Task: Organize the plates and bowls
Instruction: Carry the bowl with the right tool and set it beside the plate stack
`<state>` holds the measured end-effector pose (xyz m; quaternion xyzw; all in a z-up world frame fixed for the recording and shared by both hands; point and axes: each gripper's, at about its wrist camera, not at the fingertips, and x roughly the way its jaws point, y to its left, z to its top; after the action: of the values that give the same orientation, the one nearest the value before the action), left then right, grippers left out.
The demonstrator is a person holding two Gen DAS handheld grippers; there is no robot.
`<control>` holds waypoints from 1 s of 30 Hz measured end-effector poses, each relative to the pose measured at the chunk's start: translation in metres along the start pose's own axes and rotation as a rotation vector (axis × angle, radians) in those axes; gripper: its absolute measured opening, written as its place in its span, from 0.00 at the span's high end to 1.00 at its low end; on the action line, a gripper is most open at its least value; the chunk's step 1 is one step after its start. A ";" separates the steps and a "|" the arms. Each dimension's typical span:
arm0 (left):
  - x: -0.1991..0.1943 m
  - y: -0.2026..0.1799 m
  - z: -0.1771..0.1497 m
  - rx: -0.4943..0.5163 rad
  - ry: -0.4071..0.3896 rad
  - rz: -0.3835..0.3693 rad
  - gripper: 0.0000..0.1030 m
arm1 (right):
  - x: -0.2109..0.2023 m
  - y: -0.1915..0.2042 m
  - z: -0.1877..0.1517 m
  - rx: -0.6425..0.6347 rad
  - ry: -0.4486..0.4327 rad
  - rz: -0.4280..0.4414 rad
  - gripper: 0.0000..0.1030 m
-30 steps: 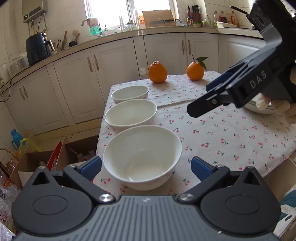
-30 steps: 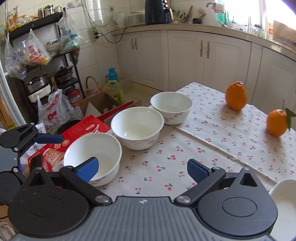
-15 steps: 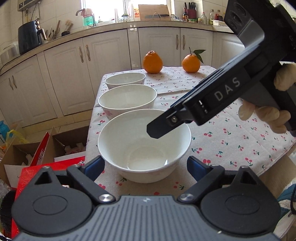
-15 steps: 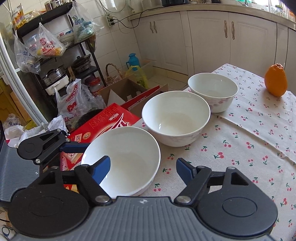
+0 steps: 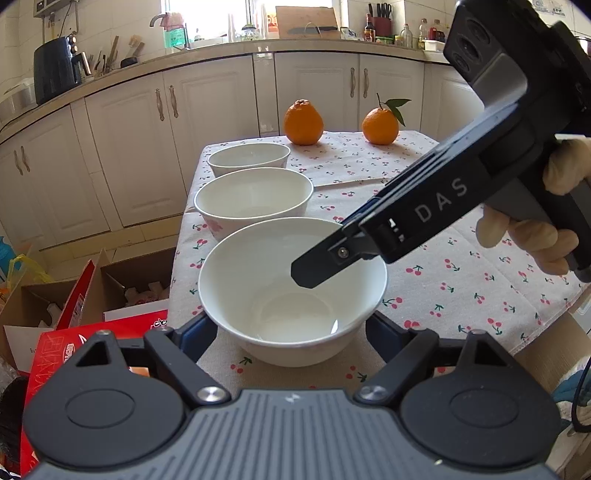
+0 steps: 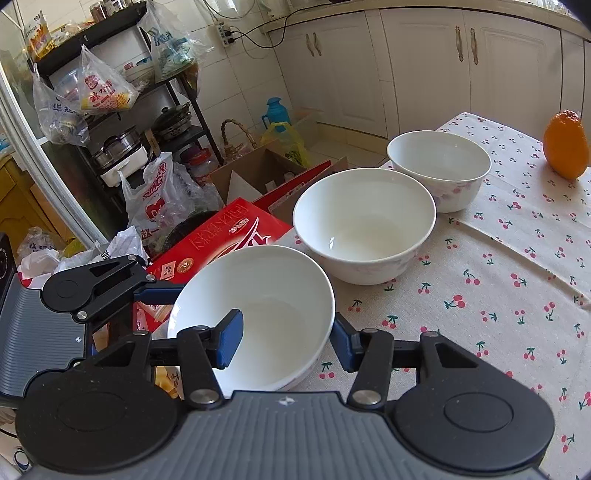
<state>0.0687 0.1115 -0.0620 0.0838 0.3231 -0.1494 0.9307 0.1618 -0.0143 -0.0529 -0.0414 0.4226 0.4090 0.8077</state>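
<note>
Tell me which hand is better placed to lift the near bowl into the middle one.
Probably right. The right claw is shut on the rim of the near bowl, one finger inside, one outside. The left claw straddles that bowl and its jaws have just been closing; whether they press yet is unclear.

Bright daylight comes from the window [image 5: 207, 18], which is blown out to plain white. My views are sharp, without motion blur. The fisheye lens bends the cabinets [image 5: 129, 147] strongly near the edges, and the corners go dark. Small glare spots sit inside the white bowls [image 6: 364, 225]; shadows under them are soft.
</note>
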 end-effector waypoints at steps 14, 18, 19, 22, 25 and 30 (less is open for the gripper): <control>0.012 -0.036 0.027 0.092 -0.044 -0.128 0.16 | -0.056 -0.021 -0.021 0.054 -0.069 -0.123 0.45; 0.023 -0.051 0.034 0.125 -0.046 -0.179 0.16 | -0.071 -0.033 -0.033 0.085 -0.079 -0.175 0.45; 0.026 -0.054 0.035 0.132 -0.046 -0.191 0.16 | -0.074 -0.036 -0.035 0.093 -0.080 -0.186 0.45; 0.035 -0.064 0.040 0.146 -0.038 -0.223 0.16 | -0.081 -0.044 -0.042 0.118 -0.081 -0.214 0.45; 0.043 -0.073 0.042 0.165 -0.033 -0.246 0.16 | -0.086 -0.053 -0.049 0.146 -0.082 -0.234 0.45; 0.052 -0.083 0.046 0.181 -0.021 -0.275 0.16 | -0.092 -0.066 -0.059 0.180 -0.082 -0.257 0.44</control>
<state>0.1063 0.0107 -0.0640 0.1209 0.3069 -0.3047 0.8935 0.1410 -0.1398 -0.0425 -0.0058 0.4153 0.2642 0.8704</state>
